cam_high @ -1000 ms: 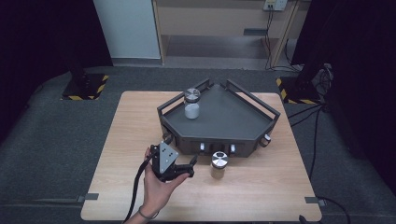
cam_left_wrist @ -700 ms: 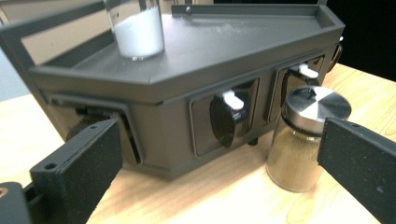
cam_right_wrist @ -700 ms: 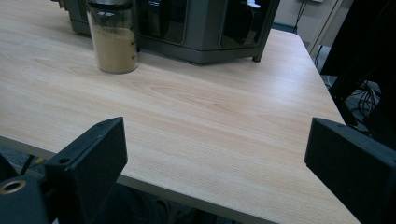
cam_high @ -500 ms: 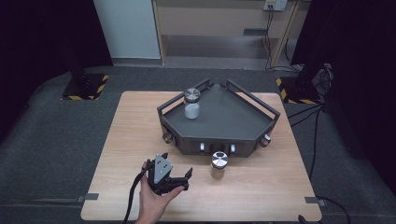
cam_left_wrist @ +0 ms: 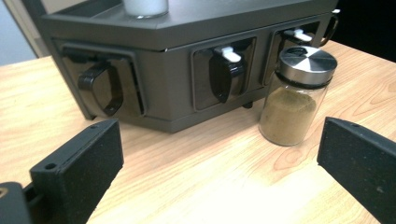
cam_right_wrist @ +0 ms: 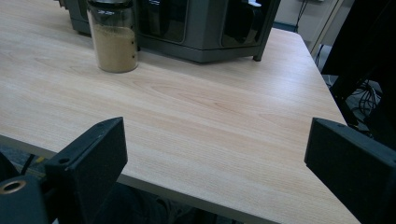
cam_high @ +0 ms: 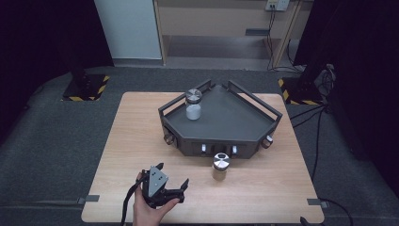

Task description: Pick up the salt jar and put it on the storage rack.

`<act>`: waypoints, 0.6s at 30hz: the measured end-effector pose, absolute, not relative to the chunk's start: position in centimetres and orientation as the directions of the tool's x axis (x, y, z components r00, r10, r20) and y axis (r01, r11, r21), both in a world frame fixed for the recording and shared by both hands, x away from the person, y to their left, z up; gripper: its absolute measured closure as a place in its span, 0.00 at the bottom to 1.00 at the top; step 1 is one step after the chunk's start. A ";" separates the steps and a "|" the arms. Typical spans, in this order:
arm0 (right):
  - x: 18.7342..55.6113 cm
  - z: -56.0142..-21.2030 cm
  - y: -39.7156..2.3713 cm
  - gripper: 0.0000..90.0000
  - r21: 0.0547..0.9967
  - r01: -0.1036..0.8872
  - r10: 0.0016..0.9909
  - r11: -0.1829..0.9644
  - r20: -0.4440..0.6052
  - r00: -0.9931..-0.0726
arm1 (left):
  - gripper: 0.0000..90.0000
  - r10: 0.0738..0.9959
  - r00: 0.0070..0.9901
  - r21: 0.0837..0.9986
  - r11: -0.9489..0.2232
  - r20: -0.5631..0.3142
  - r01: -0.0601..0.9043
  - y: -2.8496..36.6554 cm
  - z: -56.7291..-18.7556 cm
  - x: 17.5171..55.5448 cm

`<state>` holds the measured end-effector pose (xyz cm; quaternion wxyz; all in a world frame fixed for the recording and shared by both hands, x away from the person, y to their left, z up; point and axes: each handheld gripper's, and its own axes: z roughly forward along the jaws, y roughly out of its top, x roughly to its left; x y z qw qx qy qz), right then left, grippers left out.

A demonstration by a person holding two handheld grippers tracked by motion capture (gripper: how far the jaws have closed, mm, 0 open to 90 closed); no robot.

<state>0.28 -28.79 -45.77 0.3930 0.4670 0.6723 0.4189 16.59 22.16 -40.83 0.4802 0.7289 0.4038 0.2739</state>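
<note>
A dark grey wedge-shaped rack (cam_high: 235, 123) stands at the middle back of the wooden table. On its top left corner is a glass jar of white powder (cam_high: 193, 105). A steel-lidded jar of brown spice (cam_high: 220, 166) stands on the table just in front of the rack. A hand holds my left gripper (cam_high: 172, 175) open near the front edge, left of the brown jar and apart from it. In the left gripper view, the brown jar (cam_left_wrist: 296, 98) stands right of centre beyond the gripper (cam_left_wrist: 222, 140). My right gripper (cam_right_wrist: 215, 144) is open and empty over the table's near edge, the brown jar (cam_right_wrist: 113, 41) far left.
The rack front (cam_left_wrist: 177, 70) carries black latch handles (cam_left_wrist: 225, 74) with white tabs, and brown knobs (cam_high: 168, 138) sit at its corners. Bare table wood (cam_right_wrist: 224, 98) lies between the right gripper and the rack. Cables (cam_high: 320, 122) run on the floor at the right.
The left gripper has drawn back from the rack toward the table's near edge, still open. The jars and the rack have not moved.
</note>
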 end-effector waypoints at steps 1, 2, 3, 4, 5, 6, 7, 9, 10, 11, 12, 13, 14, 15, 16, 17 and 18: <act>0.3 -45.8 -28.8 0.06 0.930 0.298 0.957 0.213 -0.137 -0.256 | 0.00 0.851 0.525 0.918 -0.217 0.012 0.331 22.3 -40.9 16.5; 0.3 -45.8 -28.8 0.06 0.930 0.299 0.957 0.213 -0.137 -0.256 | 0.00 0.851 0.525 0.914 -0.221 0.011 0.340 22.4 -41.0 16.4; 0.3 -45.8 -28.8 0.06 0.930 0.298 0.957 0.214 -0.137 -0.257 | 0.00 0.853 0.521 0.911 -0.220 0.007 0.348 22.5 -41.1 16.3; 0.2 -45.8 -28.8 0.06 0.930 0.298 0.957 0.214 -0.137 -0.257 | 0.00 0.856 0.518 0.906 -0.220 0.002 0.361 22.6 -41.2 16.2; 0.2 -45.7 -28.8 0.06 0.930 0.298 0.956 0.214 -0.137 -0.258 | 0.00 0.858 0.514 0.902 -0.216 -0.007 0.373 22.6 -41.3 16.1; 0.2 -45.7 -28.8 0.06 0.930 0.298 0.956 0.214 -0.137 -0.258 | 0.00 0.861 0.508 0.894 -0.209 -0.023 0.396 22.8 -41.3 16.0; 0.2 -45.7 -28.8 0.06 0.930 0.297 0.956 0.215 -0.138 -0.259 | 0.00 0.863 0.504 0.888 -0.203 -0.036 0.412 22.9 -41.4 15.9; 0.2 -45.7 -28.9 0.06 0.931 0.297 0.956 0.214 -0.137 -0.261 | 0.00 0.875 0.481 0.872 -0.192 -0.056 0.450 22.9 -41.4 15.6; 0.2 -45.7 -28.9 0.06 0.930 0.298 0.955 0.215 -0.136 -0.263 | 0.00 0.879 0.471 0.863 -0.184 -0.070 0.471 23.0 -41.3 15.5; 0.2 -45.7 -28.9 0.06 0.930 0.297 0.955 0.216 -0.137 -0.265 | 0.00 0.880 0.469 0.858 -0.178 -0.080 0.481 23.0 -41.3 15.4; 0.2 -45.7 -28.9 0.06 0.930 0.297 0.954 0.215 -0.136 -0.266 | 0.00 0.881 0.467 0.852 -0.181 -0.082 0.491 23.1 -41.3 15.3; 0.2 -45.7 -28.9 0.06 0.930 0.296 0.954 0.216 -0.136 -0.268 | 0.00 0.883 0.462 0.851 -0.177 -0.084 0.495 23.1 -41.3 15.2; 0.2 -45.7 -28.9 0.06 0.930 0.296 0.953 0.217 -0.136 -0.269 | 0.00 0.886 0.456 0.848 -0.173 -0.088 0.500 23.1 -41.3 15.0; 0.2 -45.7 -28.9 0.06 0.930 0.295 0.953 0.218 -0.137 -0.271 | 0.00 0.886 0.455 0.847 -0.171 -0.092 0.503 23.1 -41.3 14.8; 0.2 -45.7 -28.8 0.06 0.931 0.293 0.952 0.220 -0.139 -0.272 | 0.00 0.886 0.454 0.845 -0.169 -0.094 0.507 23.2 -41.3 14.7; 0.2 -45.7 -28.8 0.06 0.931 0.291 0.951 0.222 -0.141 -0.273 | 0.00 0.886 0.454 0.844 -0.171 -0.094 0.508 23.2 -41.4 14.5; 0.1 -45.7 -28.8 0.06 0.930 0.291 0.951 0.222 -0.142 -0.274 | 0.00 0.888 0.451 0.844 -0.167 -0.096 0.509 23.3 -41.4 14.3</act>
